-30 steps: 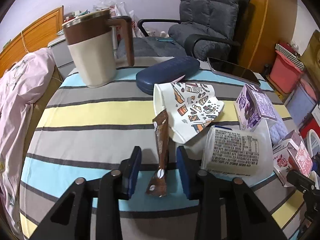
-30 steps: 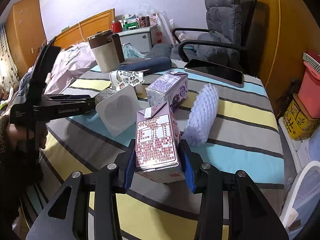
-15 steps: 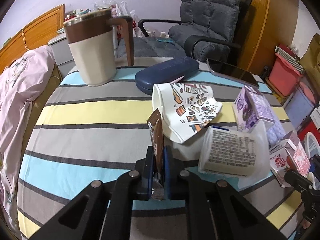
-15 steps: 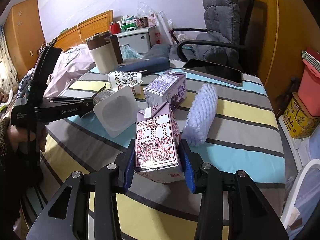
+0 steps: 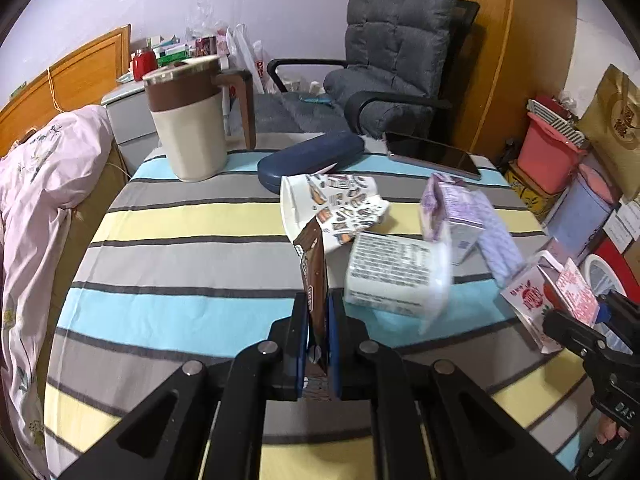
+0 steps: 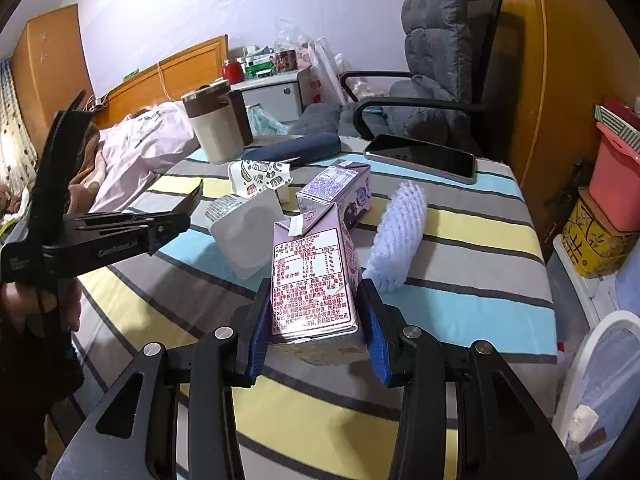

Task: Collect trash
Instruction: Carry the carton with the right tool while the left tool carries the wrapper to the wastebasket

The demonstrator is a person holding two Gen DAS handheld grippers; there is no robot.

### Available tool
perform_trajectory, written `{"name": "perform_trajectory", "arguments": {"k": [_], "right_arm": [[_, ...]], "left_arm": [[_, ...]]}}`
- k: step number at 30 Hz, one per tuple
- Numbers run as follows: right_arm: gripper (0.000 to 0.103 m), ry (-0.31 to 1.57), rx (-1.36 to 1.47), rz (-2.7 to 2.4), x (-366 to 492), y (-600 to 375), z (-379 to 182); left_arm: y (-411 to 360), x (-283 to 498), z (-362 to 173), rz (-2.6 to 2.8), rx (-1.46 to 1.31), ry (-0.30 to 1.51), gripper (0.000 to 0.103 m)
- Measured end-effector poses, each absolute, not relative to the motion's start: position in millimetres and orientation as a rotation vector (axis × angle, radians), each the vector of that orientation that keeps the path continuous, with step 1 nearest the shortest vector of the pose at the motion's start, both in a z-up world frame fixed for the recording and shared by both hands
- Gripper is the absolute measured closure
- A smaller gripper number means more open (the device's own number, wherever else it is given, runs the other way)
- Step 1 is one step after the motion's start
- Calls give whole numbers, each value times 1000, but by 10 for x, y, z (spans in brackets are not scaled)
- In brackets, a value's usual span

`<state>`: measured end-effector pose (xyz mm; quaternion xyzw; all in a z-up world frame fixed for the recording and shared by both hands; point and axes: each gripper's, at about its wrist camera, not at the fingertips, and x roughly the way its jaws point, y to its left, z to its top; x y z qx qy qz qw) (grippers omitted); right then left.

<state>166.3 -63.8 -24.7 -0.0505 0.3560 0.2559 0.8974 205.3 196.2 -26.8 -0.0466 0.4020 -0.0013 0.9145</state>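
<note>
While the brown sachet [image 5: 313, 276] stands upright, pinched at its lower end by the fully closed left gripper [image 5: 318, 344] above the striped surface [image 5: 192, 248], the right gripper [image 6: 316, 340] clamps a pink carton [image 6: 312, 280] between half-spread blue pads near the surface's front edge. Just beyond the sachet lie a crushed paper cup [image 5: 332, 208] and a white tub [image 5: 396, 280] on its side, with a purple carton [image 5: 452, 216], foam sleeve [image 6: 398, 236], mug [image 5: 192, 120], blue case [image 5: 310, 158] and phone [image 5: 432, 154] farther back.

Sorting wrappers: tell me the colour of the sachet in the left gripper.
Brown sachet; left wrist view.
</note>
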Motion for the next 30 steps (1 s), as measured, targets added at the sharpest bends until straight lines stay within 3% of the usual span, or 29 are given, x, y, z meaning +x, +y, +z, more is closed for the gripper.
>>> {"name": "perform_trajectory", "arguments": {"k": [30], "right_arm": [[59, 680, 8, 337, 1257, -1667, -37]], "left_arm": [[509, 1540, 168, -262, -11, 738, 93]]}}
